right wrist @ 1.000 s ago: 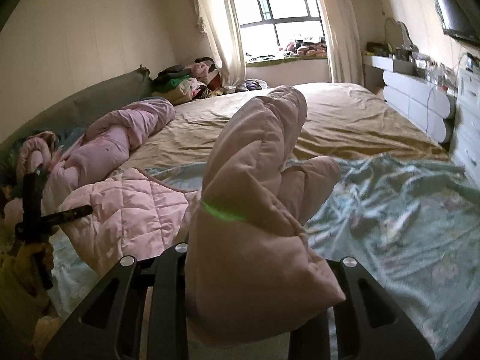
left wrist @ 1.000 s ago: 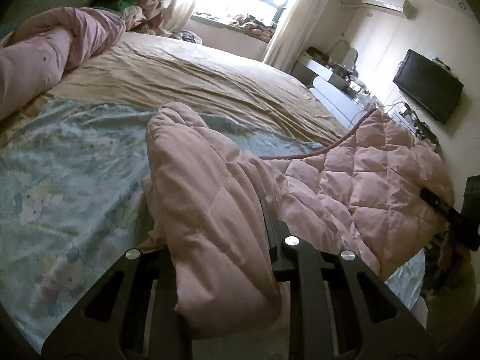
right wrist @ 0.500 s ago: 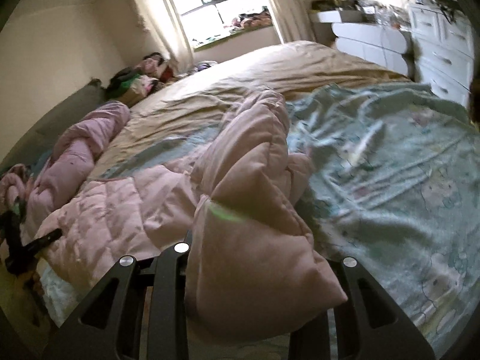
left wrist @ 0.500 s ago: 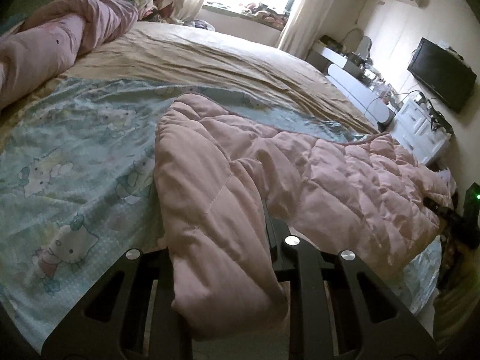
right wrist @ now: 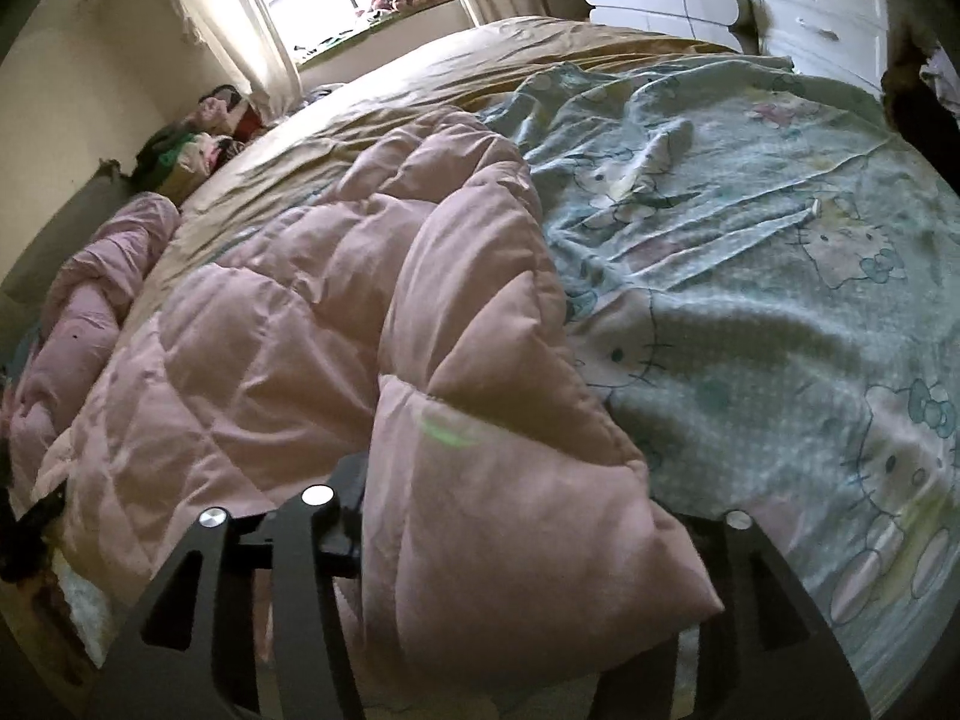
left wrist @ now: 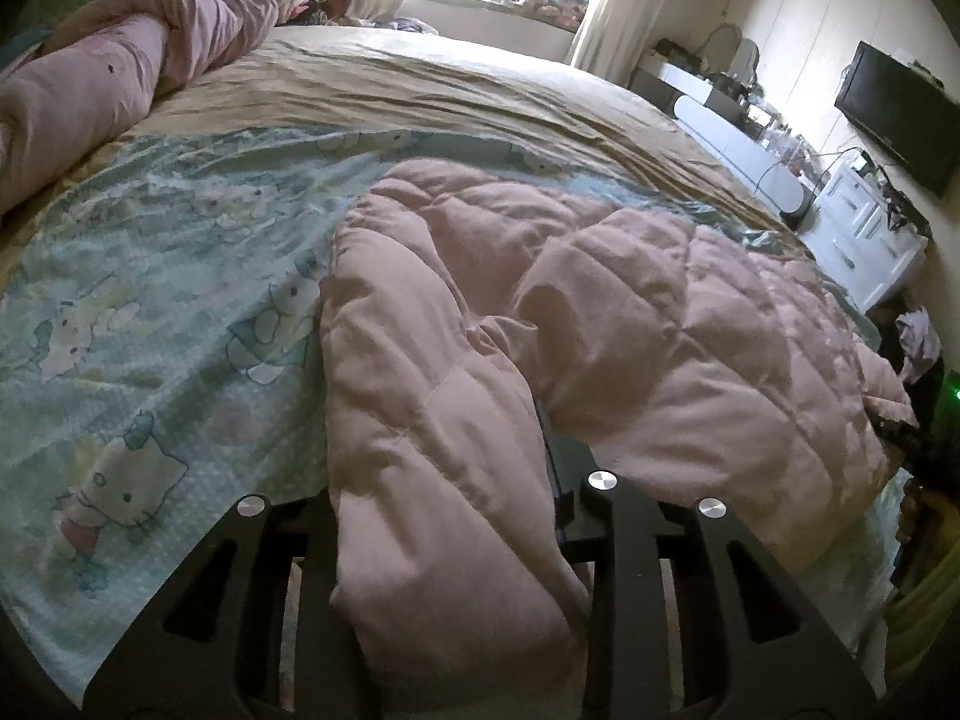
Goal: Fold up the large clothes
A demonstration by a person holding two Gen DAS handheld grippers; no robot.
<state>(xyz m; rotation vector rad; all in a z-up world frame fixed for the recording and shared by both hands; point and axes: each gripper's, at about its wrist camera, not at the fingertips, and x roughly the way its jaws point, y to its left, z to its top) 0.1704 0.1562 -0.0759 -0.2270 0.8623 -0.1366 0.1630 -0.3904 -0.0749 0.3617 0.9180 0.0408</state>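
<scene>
A large pink quilted padded coat [left wrist: 630, 312] lies spread on the bed's pale blue cartoon-print sheet [left wrist: 150, 300]. My left gripper [left wrist: 444, 540] is shut on the coat's left end, which bulges up between the black fingers [left wrist: 606, 540]. My right gripper [right wrist: 510, 540] is shut on the coat's right end [right wrist: 480, 360]; the thick fabric hides both fingertips. The coat's body sags onto the sheet [right wrist: 780, 300] between the two grippers. The other gripper shows dimly at the right edge of the left wrist view.
A rolled pink duvet [left wrist: 120, 78] lies along the bed's left side, over a tan blanket [left wrist: 420, 90]. A clothes pile [right wrist: 192, 144] sits by the window. White drawers [left wrist: 864, 240] and a wall television [left wrist: 900, 114] stand to the right of the bed.
Both grippers have come down and forward with the coat. It hung lifted in the air a second ago and now lies spread flat on the sheet.
</scene>
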